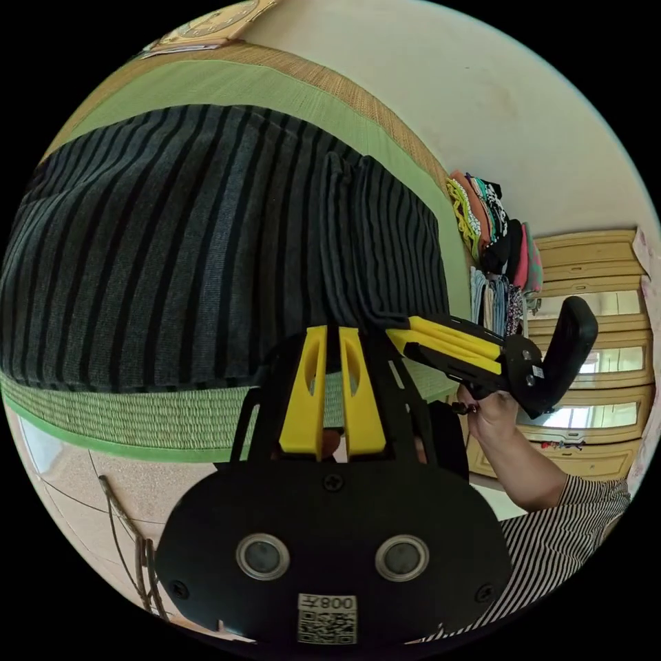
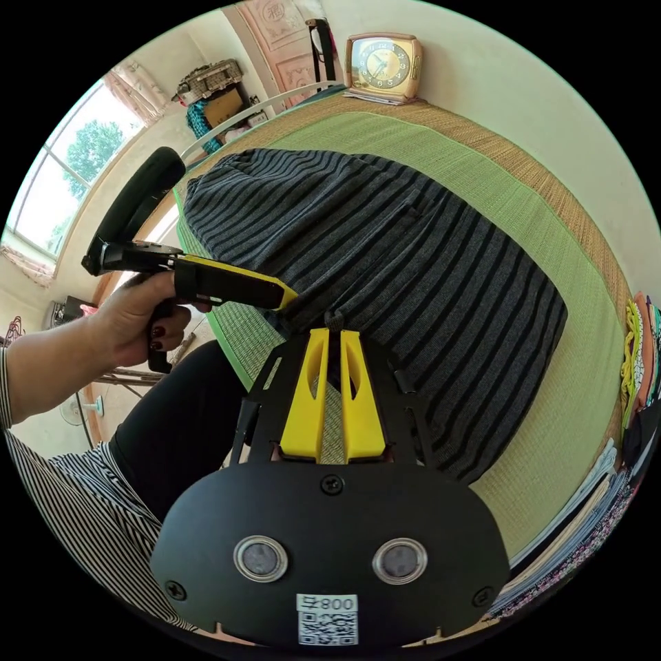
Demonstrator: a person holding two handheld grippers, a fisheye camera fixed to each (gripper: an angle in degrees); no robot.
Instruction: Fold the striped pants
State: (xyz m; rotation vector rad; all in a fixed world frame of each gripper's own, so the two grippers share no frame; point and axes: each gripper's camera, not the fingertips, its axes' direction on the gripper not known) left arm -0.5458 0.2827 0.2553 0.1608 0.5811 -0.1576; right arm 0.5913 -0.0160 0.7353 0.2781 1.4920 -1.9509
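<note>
- The green woven mat (image 2: pixel 551 227) is the work surface, with a tan border along the wall side; a clock (image 2: pixel 383 67) stands at its far end and a stack of folded clothes (image 1: pixel 492 227) sits at one side.
- The striped pants (image 1: pixel 206 241) lie spread across most of the mat, grey with dark stripes. In the left gripper view a raised fold of cloth runs down to the near edge.
- Left gripper (image 1: pixel 333 344): jaws drawn close together on that near edge. We judge it pinching the pants.
- Right gripper (image 2: pixel 334 344): jaws likewise nearly closed, a tuft of striped cloth showing between the tips. It is also seen in the left gripper view (image 1: pixel 406 330), touching the same edge just beside the left one.
- Step in hand, as we read it: both tools have the near edge gathered, ready to start a fold.
- Next move likely calls for lifting that edge and carrying it across the pants, both grips kept level so the layers land square.
</note>
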